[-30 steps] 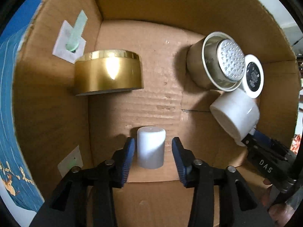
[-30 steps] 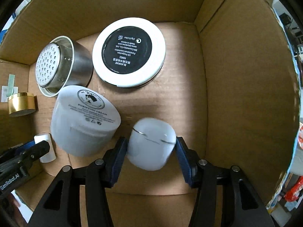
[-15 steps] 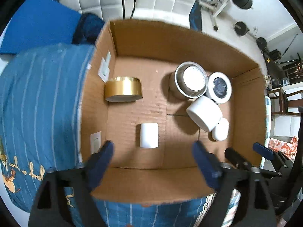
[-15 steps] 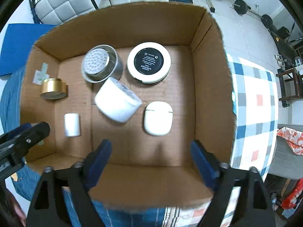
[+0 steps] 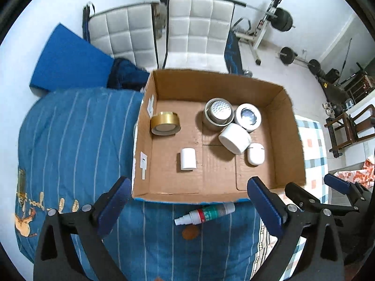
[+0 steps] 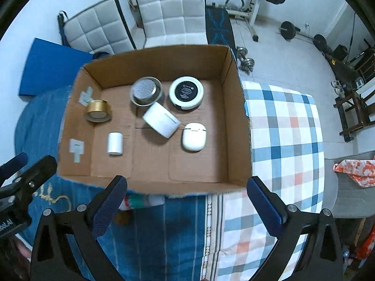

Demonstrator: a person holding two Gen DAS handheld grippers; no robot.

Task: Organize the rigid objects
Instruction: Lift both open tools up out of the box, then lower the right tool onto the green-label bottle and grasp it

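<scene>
An open cardboard box (image 5: 290, 126) (image 6: 236, 121) sits on a bed. In it lie a gold tin (image 5: 164, 123) (image 6: 97, 110), a small white cylinder (image 5: 188, 158) (image 6: 114, 143), a steel cup (image 5: 218, 114) (image 6: 146, 91), a white jar (image 5: 234, 138) (image 6: 160, 120), a round white compact (image 5: 248, 117) (image 6: 186, 92) and a white earbud case (image 5: 255, 153) (image 6: 193, 137). A spray bottle (image 5: 205, 214) (image 6: 140, 202) lies on the bed in front of the box. My left gripper (image 5: 187, 206) and right gripper (image 6: 186, 206) are open and empty, held high above the box's near wall.
The bed has a blue striped blanket (image 5: 70, 140) on the left and a checked cloth (image 6: 286, 128) on the right. White chairs (image 6: 168, 11), a blue mat (image 5: 68, 63) and gym weights (image 5: 281, 18) stand on the floor beyond.
Both grippers opened, let go of the white cylinder and the earbud case inside the box, and pulled up and back out of the box. The spray bottle has come into view.
</scene>
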